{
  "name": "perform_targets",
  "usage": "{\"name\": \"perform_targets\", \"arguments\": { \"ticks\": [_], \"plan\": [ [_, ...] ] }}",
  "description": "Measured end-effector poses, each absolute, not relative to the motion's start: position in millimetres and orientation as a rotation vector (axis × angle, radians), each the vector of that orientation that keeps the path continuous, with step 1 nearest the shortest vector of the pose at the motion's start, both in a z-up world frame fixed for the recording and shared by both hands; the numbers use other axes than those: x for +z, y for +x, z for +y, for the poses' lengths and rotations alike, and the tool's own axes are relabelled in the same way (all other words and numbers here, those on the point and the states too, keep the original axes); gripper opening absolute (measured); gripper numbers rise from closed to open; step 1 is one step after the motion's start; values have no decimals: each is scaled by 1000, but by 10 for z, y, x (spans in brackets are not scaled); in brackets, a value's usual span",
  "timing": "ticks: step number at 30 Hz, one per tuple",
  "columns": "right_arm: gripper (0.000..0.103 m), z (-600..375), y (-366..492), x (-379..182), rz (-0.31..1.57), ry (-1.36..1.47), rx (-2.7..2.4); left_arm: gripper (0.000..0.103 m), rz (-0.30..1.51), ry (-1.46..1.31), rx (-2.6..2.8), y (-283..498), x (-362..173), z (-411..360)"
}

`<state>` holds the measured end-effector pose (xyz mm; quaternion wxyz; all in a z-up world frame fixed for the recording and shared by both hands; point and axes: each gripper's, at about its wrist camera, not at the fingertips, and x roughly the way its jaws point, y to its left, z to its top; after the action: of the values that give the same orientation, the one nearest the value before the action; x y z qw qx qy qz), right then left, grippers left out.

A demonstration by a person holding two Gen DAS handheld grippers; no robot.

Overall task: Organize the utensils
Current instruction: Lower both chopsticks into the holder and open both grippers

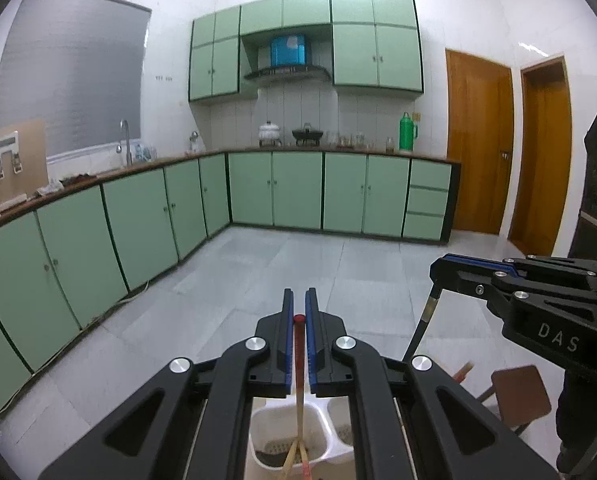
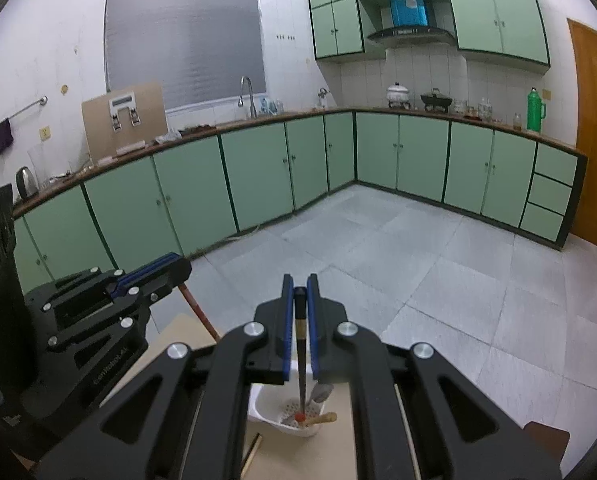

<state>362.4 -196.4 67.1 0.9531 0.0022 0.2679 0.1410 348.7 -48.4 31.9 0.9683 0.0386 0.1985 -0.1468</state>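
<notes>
My left gripper (image 1: 299, 304) is shut on a red-topped wooden chopstick (image 1: 299, 364) that hangs down into a white two-part utensil holder (image 1: 258, 420), where other chopsticks lie. My right gripper (image 2: 300, 290) is shut on a black chopstick (image 2: 301, 360) with a gold band; its tip reaches into the white holder (image 2: 266, 408), which holds a wooden-handled utensil and a spoon. The right gripper also shows in the left wrist view (image 1: 442, 266) with the black chopstick (image 1: 420, 328) below it. The left gripper shows in the right wrist view (image 2: 178, 268), with the red chopstick (image 2: 198, 310) below it.
The holder stands on a light wooden table (image 2: 282, 456). A brown stool (image 1: 520, 394) is on the right below. Green kitchen cabinets (image 1: 298, 190) and a grey tiled floor (image 1: 298, 264) lie beyond. One loose chopstick (image 2: 253, 450) lies on the table.
</notes>
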Motion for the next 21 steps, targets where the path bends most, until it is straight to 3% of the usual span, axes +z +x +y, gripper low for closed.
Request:
{"name": "perform_targets", "arguments": {
  "ticks": [7, 10, 16, 21],
  "plan": [
    [7, -1938, 3654, 417, 616, 24, 299, 7, 469, 86, -304, 3512, 112, -488],
    [12, -1987, 3630, 439, 621, 69, 297, 16, 467, 93, -303, 3475, 138, -490],
    [30, -2159, 3492, 569, 600, 140, 283, 40, 431, 72, -294, 3321, 288, -407],
    [54, -2333, 3184, 679, 557, 150, 255, 57, 397, 41, -272, 2991, 400, -238]
  ]
}}
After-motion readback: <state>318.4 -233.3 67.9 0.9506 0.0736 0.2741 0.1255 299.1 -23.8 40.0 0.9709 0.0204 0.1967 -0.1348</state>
